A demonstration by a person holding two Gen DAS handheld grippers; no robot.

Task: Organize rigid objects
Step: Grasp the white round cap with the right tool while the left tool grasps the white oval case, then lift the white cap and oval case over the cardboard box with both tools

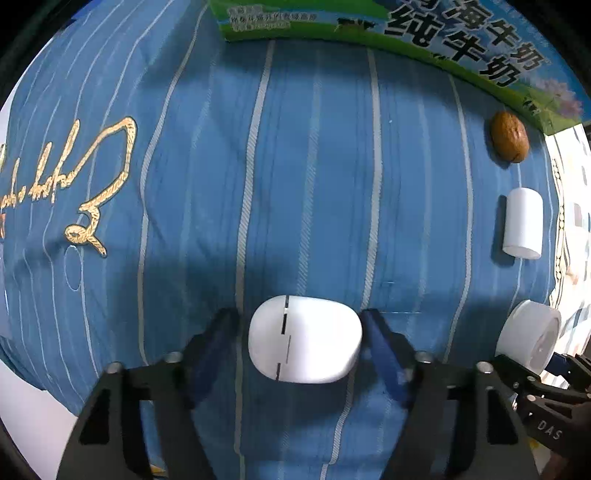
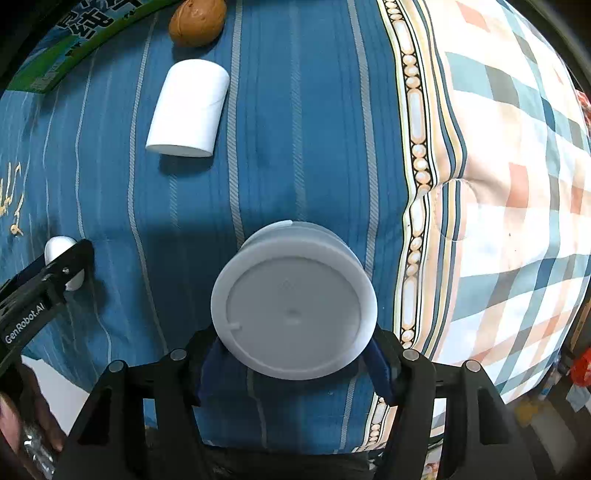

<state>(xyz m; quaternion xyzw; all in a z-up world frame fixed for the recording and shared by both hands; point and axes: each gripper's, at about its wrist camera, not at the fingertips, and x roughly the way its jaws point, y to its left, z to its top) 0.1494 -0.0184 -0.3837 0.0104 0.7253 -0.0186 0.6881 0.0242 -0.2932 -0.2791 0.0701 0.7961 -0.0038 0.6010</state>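
A white egg-shaped case (image 1: 304, 339) lies on the blue striped cloth (image 1: 314, 166) between the fingers of my left gripper (image 1: 301, 317). The right finger is against the case, and a sliver of cloth shows at the left finger, so the jaws stand open around it. In the right wrist view, my right gripper (image 2: 291, 347) is shut on a white round jar (image 2: 295, 299) lying on its side, its flat end facing the camera. The same jar (image 1: 528, 336) shows at the right edge of the left wrist view. The case (image 2: 61, 251) shows at the left, behind a left gripper finger.
A walnut (image 1: 509, 136) and a white cylinder (image 1: 523, 225) lie on the cloth to the right, beyond the jar. A green and blue milk box (image 1: 406, 33) lies along the far edge. A checkered quilt (image 2: 517, 184) borders the cloth on the right. A hand (image 2: 22, 424) shows at the lower left.
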